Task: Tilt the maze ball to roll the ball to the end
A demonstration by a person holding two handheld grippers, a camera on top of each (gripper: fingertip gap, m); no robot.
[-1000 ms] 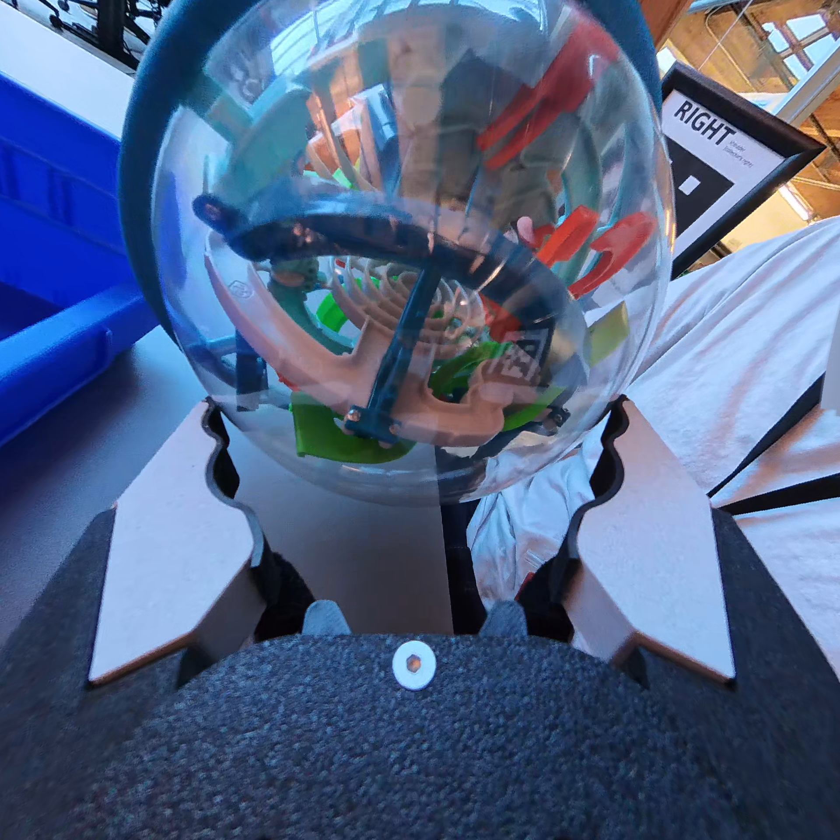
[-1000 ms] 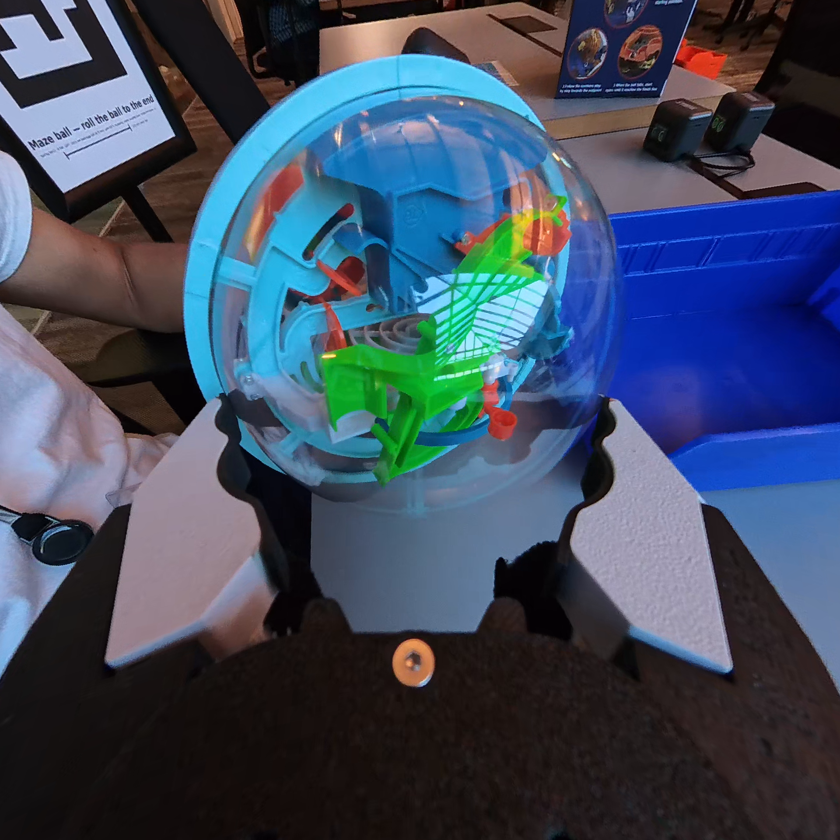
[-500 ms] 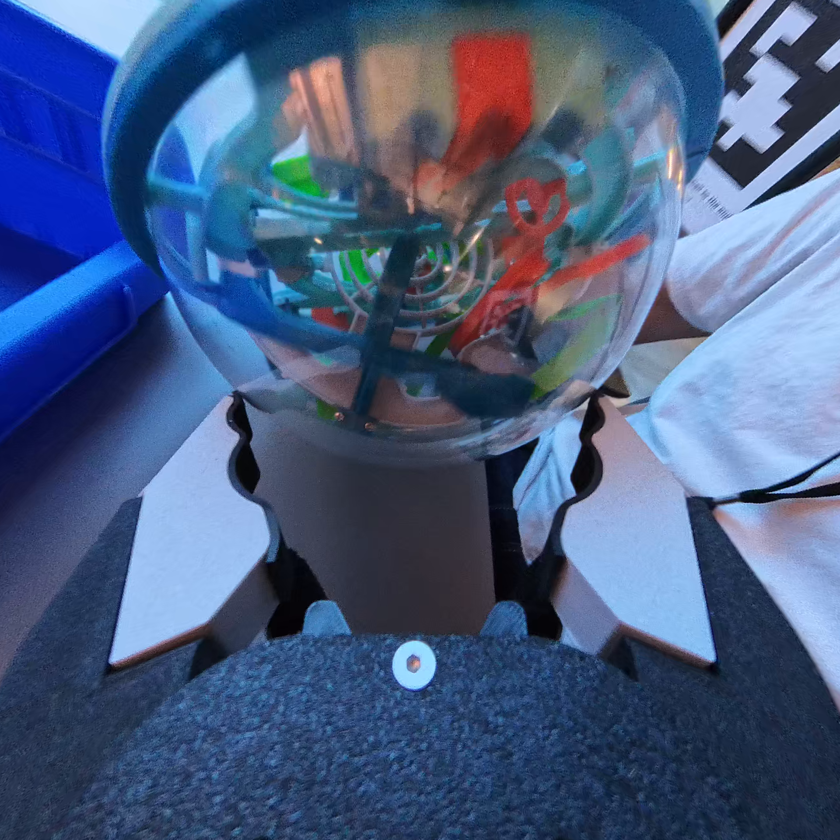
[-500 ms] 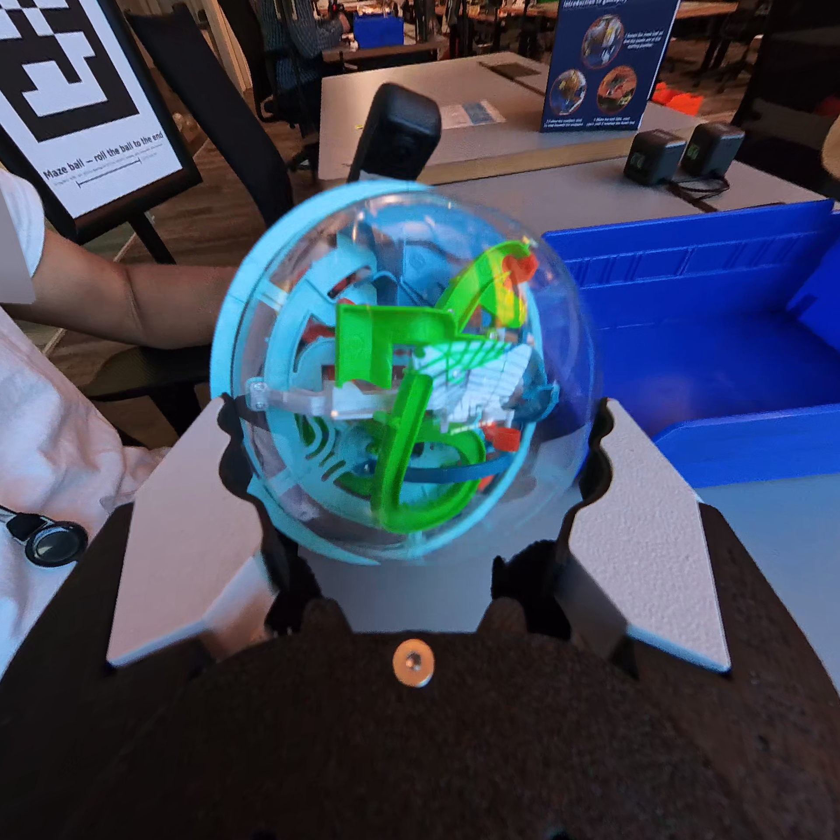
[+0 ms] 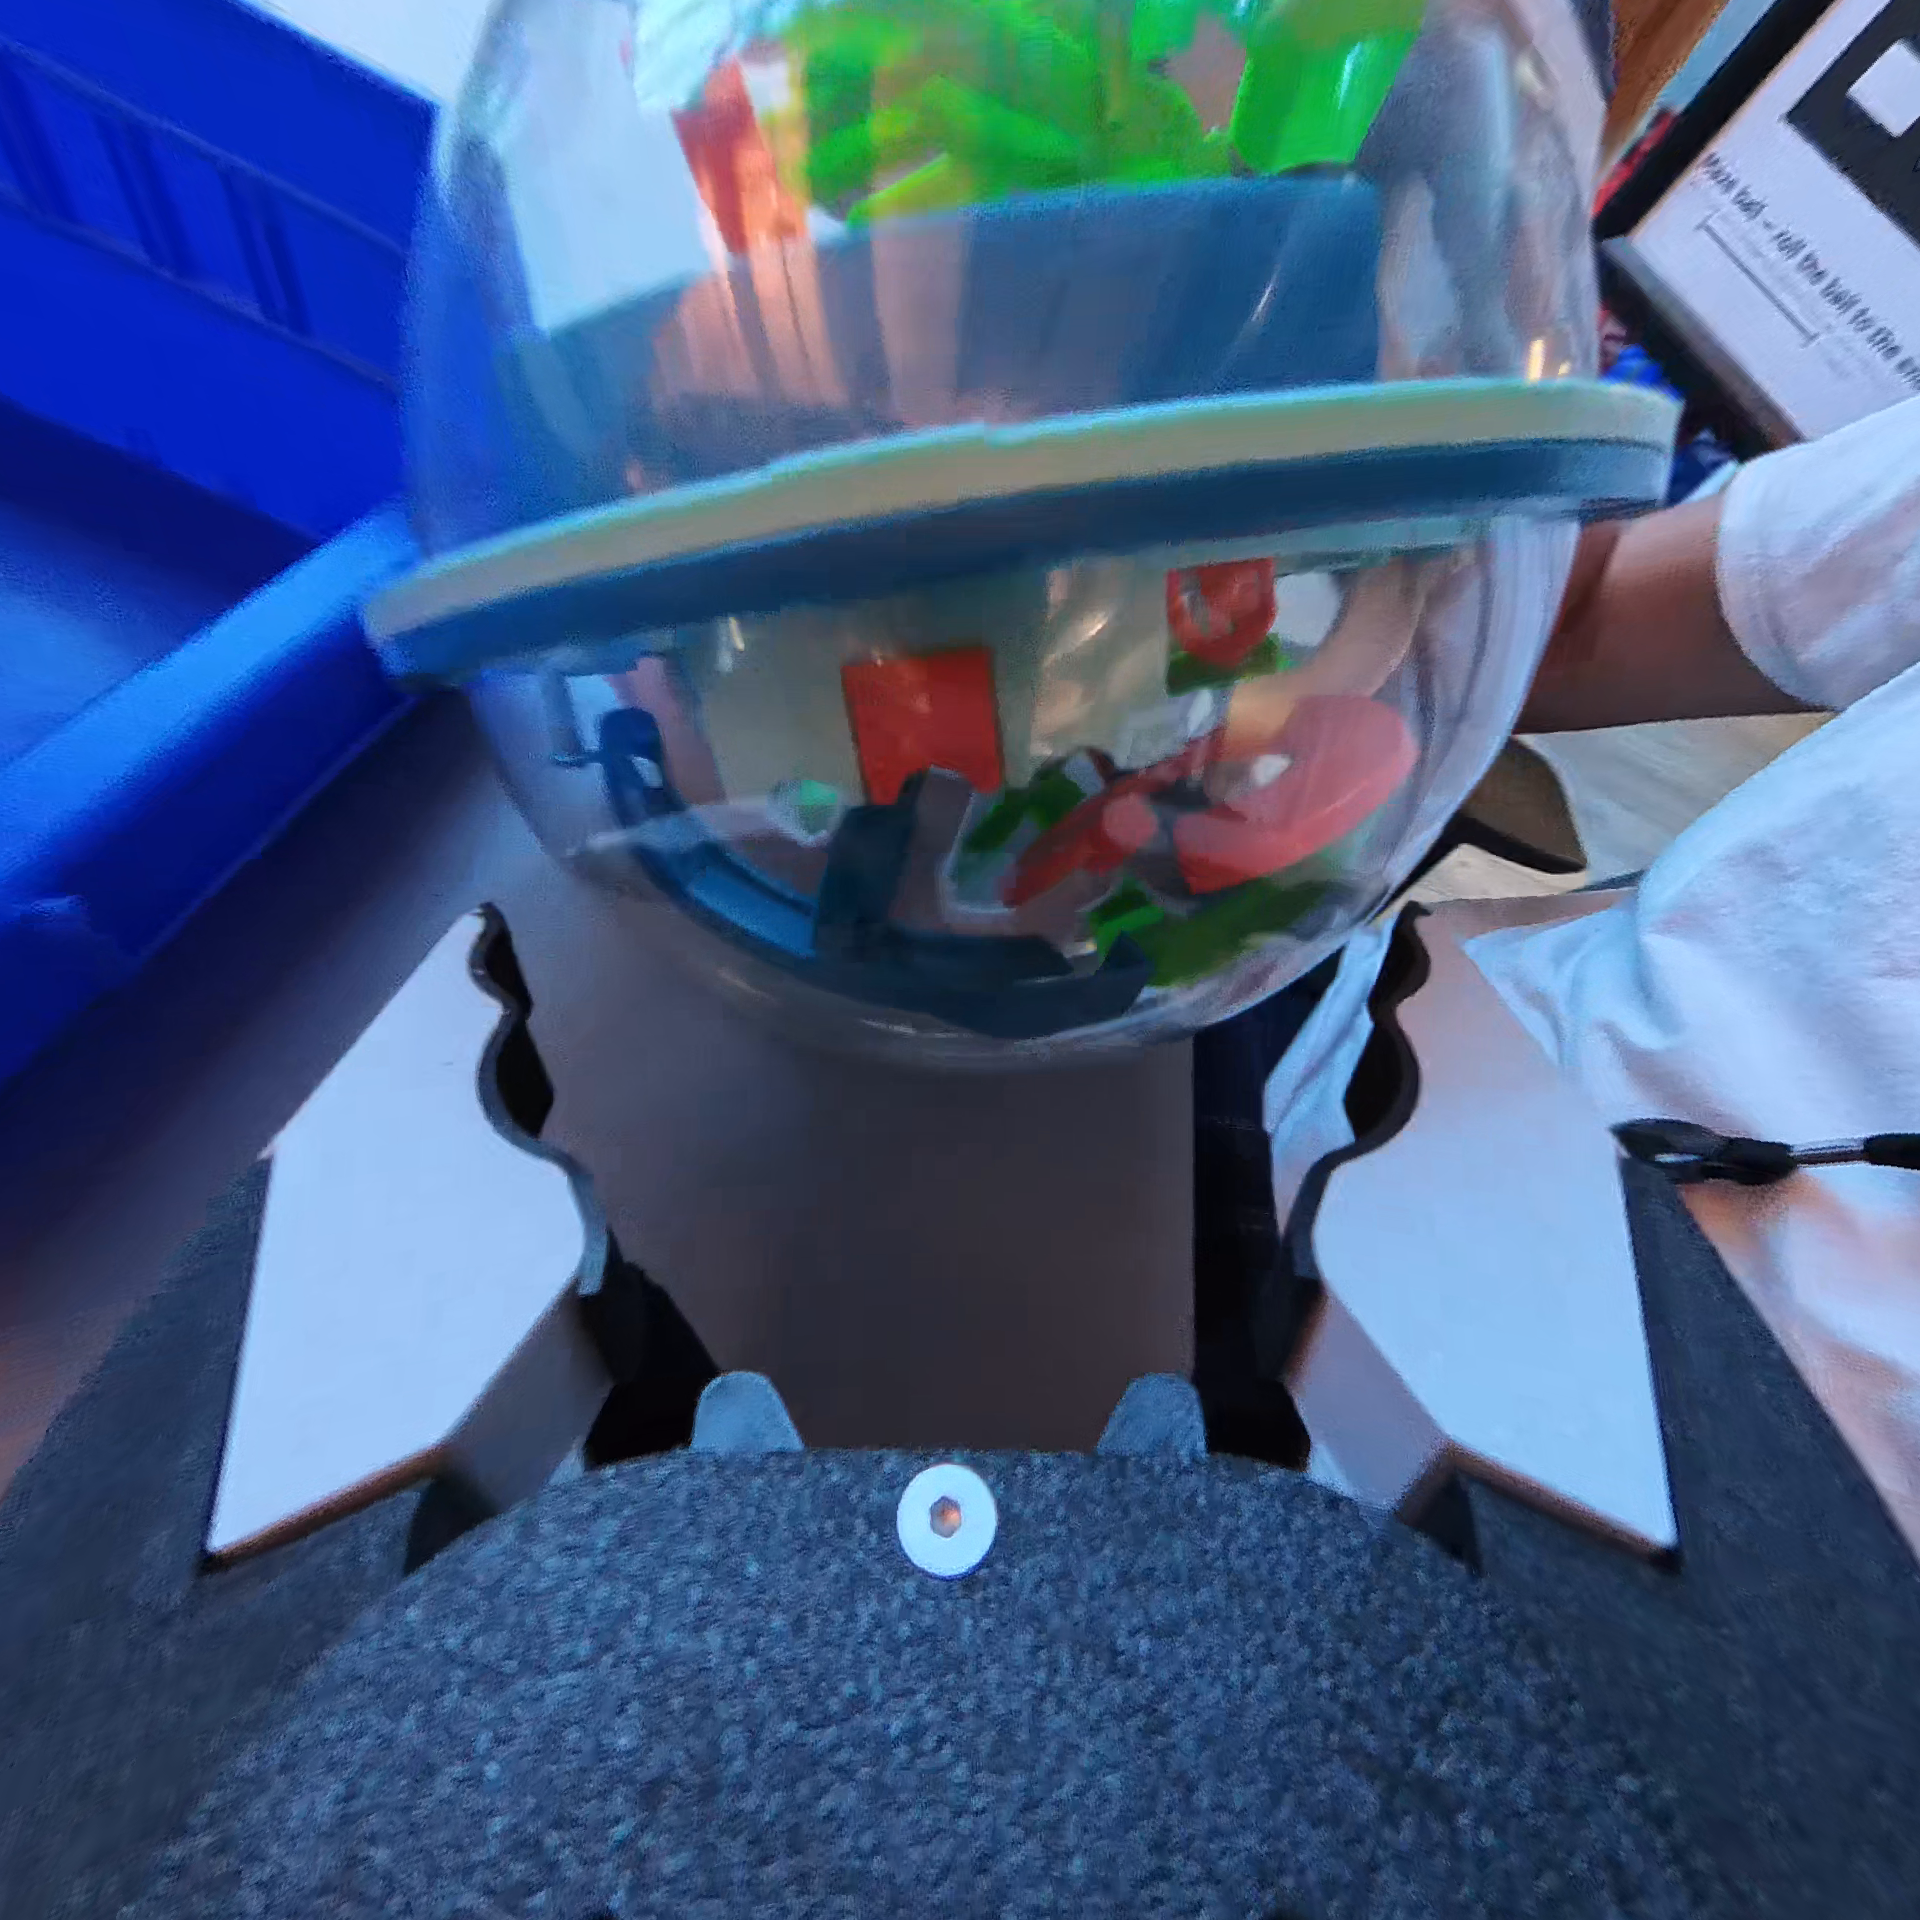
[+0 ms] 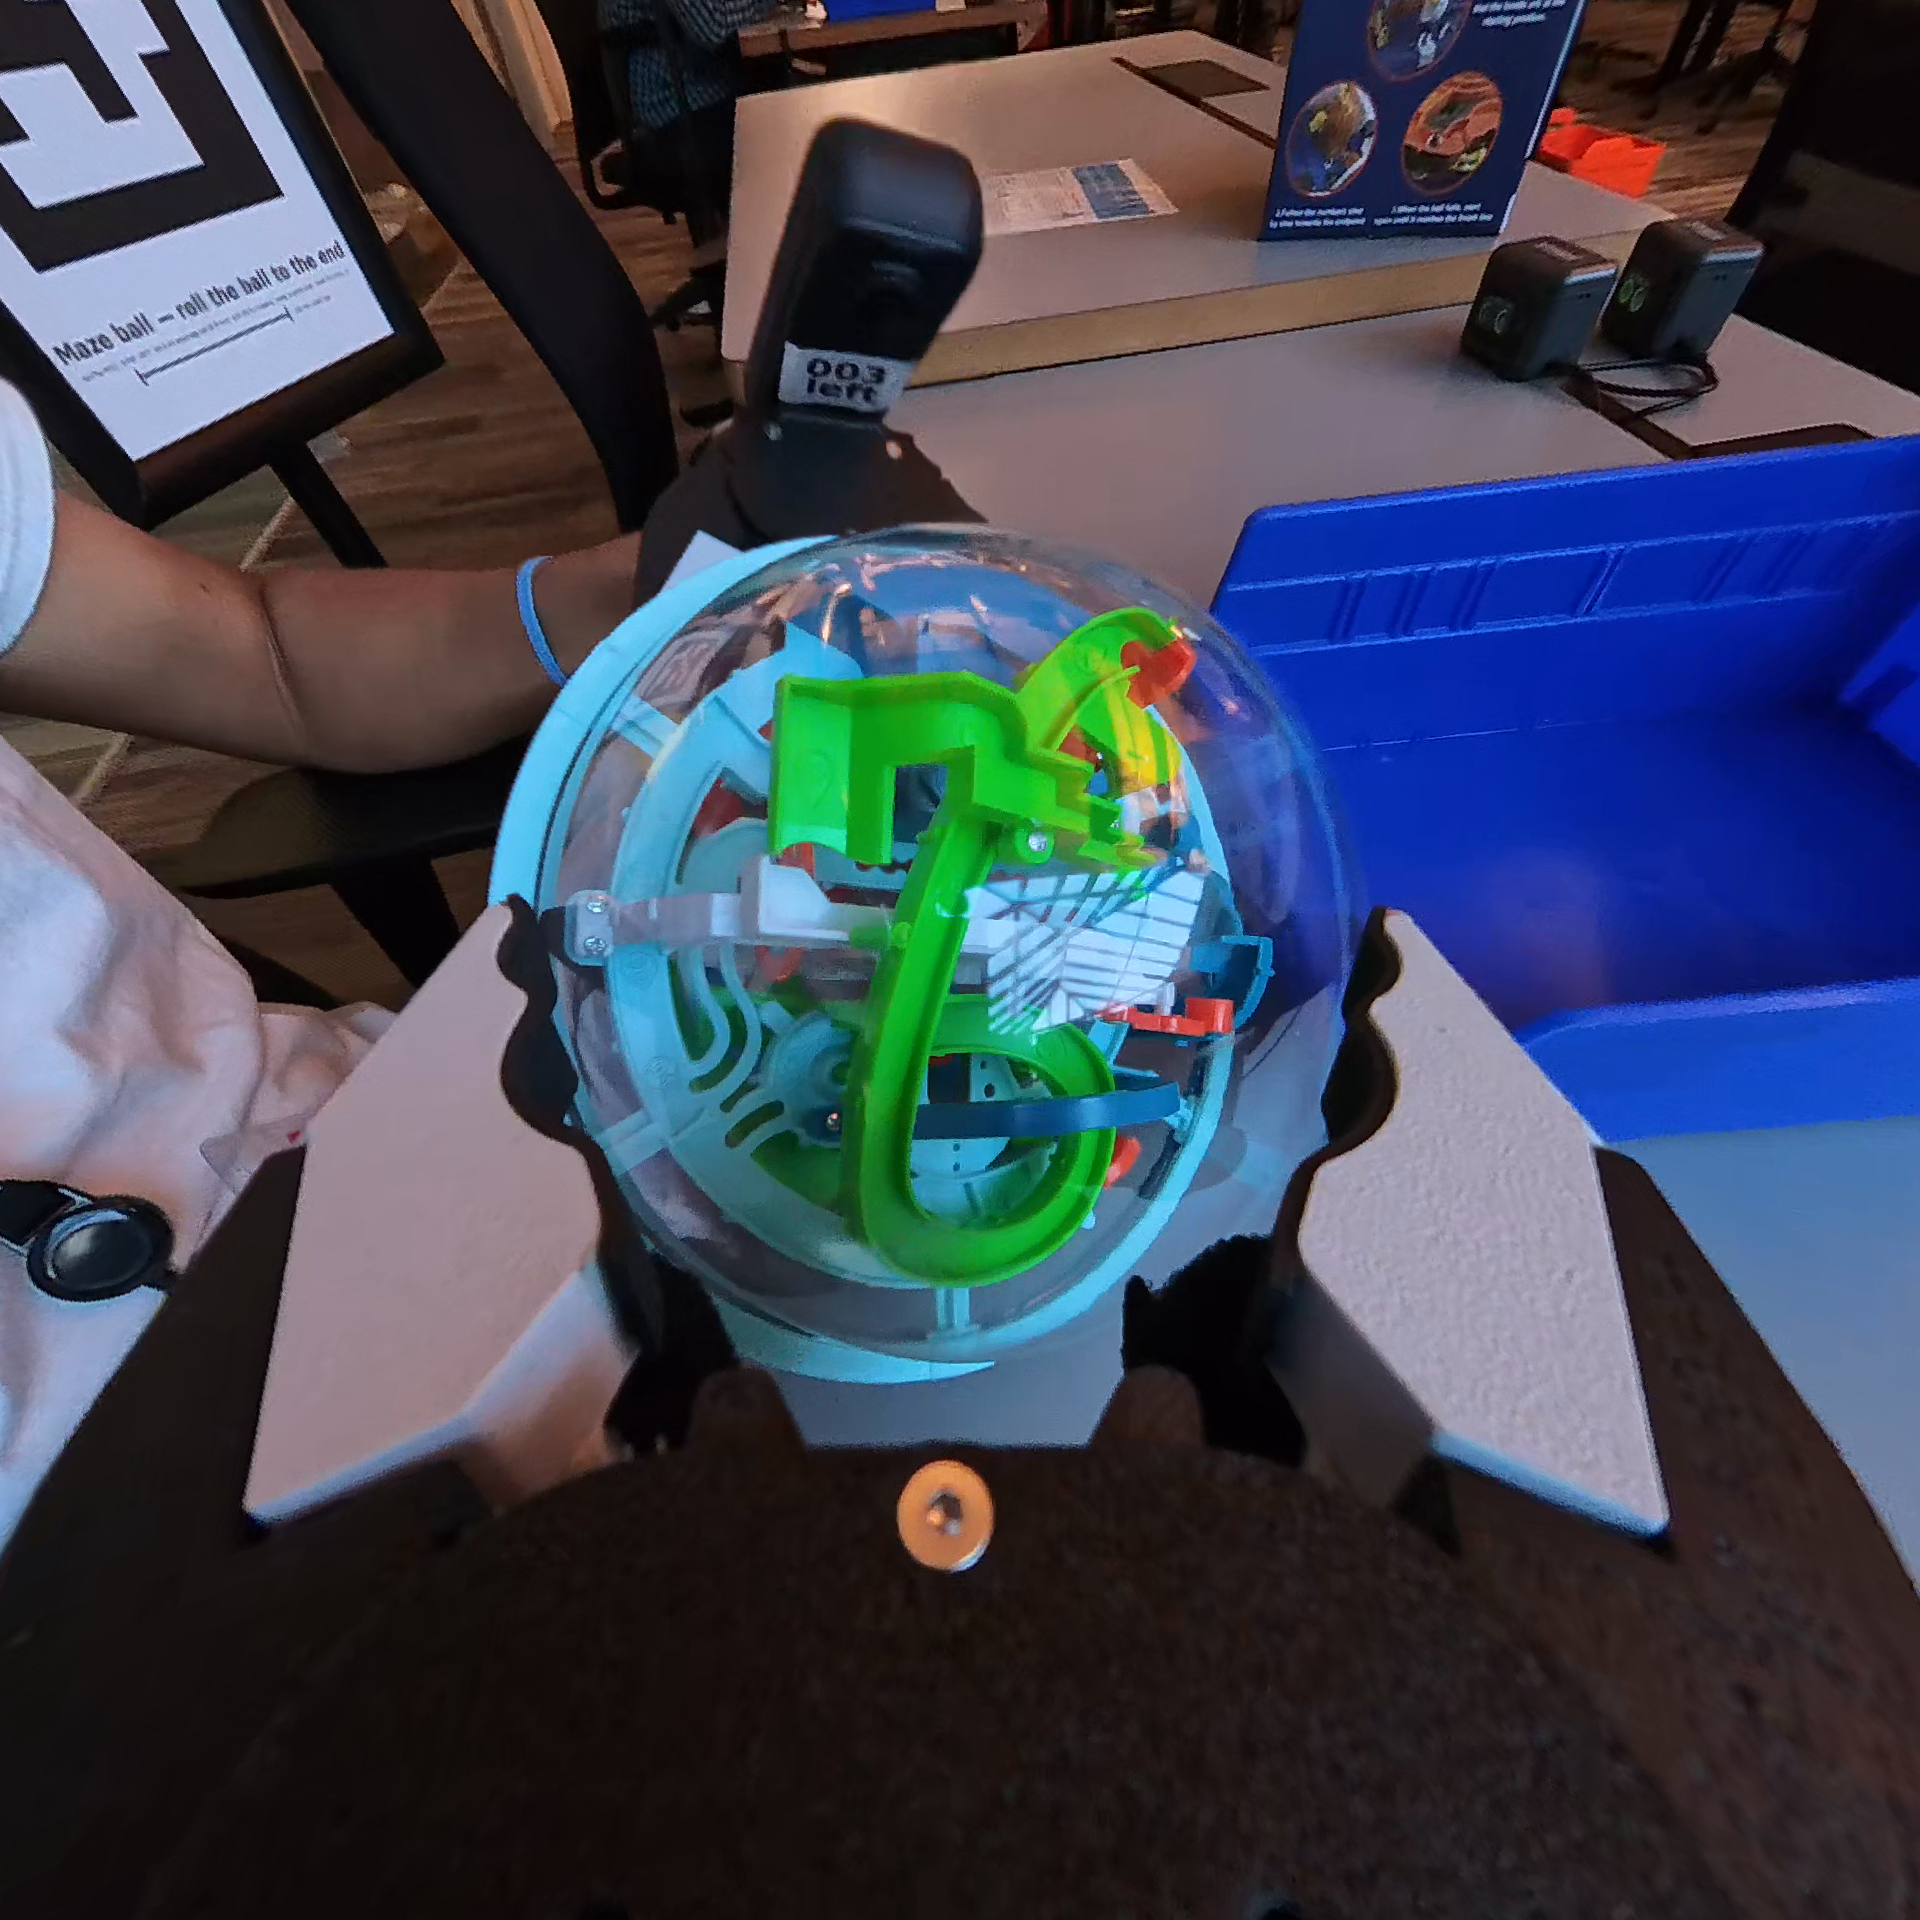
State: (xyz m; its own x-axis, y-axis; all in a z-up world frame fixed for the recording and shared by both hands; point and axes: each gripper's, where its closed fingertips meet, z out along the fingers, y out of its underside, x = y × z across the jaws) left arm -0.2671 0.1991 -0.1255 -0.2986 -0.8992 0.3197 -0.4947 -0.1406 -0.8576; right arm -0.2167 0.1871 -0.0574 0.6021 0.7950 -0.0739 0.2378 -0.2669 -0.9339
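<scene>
The maze ball [image 6: 935,966] is a clear sphere with a light blue rim and green, orange and white tracks inside. It is held in the air between my two grippers. My right gripper [image 6: 945,1039] has its fingers wide apart and closed on the sphere's sides. My left gripper [image 5: 945,935] grips the sphere's lower shell [image 5: 987,831] with its fingertips; the blue rim runs level across that view. The left gripper's body [image 6: 862,312] shows behind the sphere. I cannot make out the small ball inside the maze.
A blue bin [image 6: 1610,831] stands on the grey table, also in the left wrist view [image 5: 156,520]. A framed sign [image 6: 156,260] stands at the left. A person's arm [image 6: 312,665] and white shirt [image 5: 1714,935] are close. Two small black devices [image 6: 1600,296] sit behind.
The maze ball has been rotated: in the left wrist view its rim went from arching over the top to lying level across. In the right wrist view the ball sank lower, revealing the left gripper.
</scene>
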